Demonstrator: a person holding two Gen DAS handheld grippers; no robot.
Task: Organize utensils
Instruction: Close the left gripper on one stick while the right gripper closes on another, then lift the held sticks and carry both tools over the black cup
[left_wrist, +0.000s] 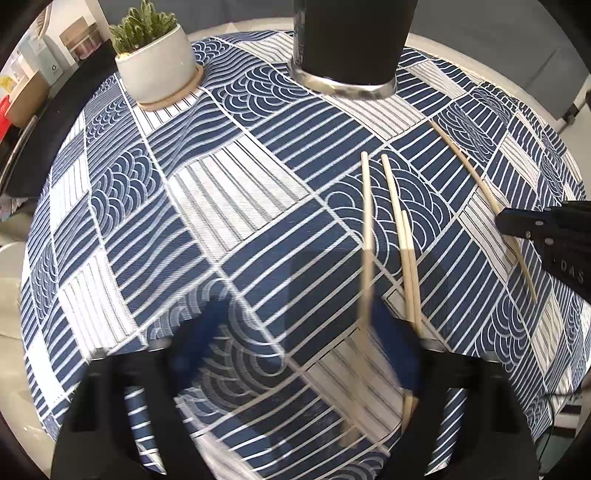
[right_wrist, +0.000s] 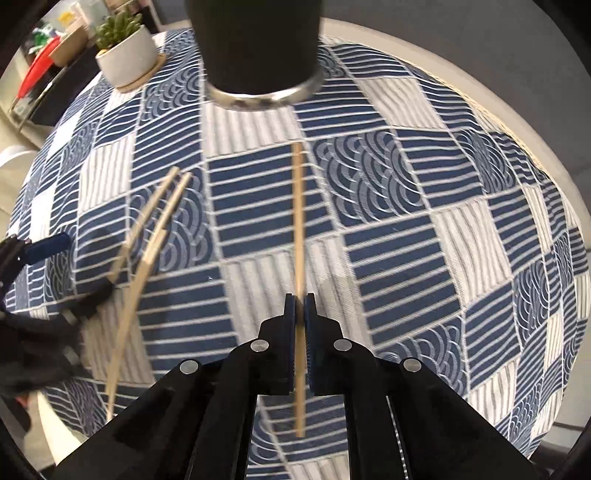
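Observation:
Three wooden chopsticks (left_wrist: 400, 236) lie on the blue patterned tablecloth (left_wrist: 240, 229), just ahead of my open left gripper (left_wrist: 295, 354), whose right pad is beside their near ends. They show at the left of the right wrist view (right_wrist: 147, 243). My right gripper (right_wrist: 303, 306) is shut on a fourth chopstick (right_wrist: 298, 206), which points at the black utensil cup (right_wrist: 258, 44). In the left wrist view that chopstick (left_wrist: 476, 177) and my right gripper (left_wrist: 546, 229) are at the right, and the cup (left_wrist: 351, 40) stands at the far edge.
A white pot with a cactus (left_wrist: 155, 62) stands on a wooden saucer at the far left of the round table, also seen in the right wrist view (right_wrist: 125, 55). Shelves with boxes (left_wrist: 44, 62) stand beyond the table's left edge.

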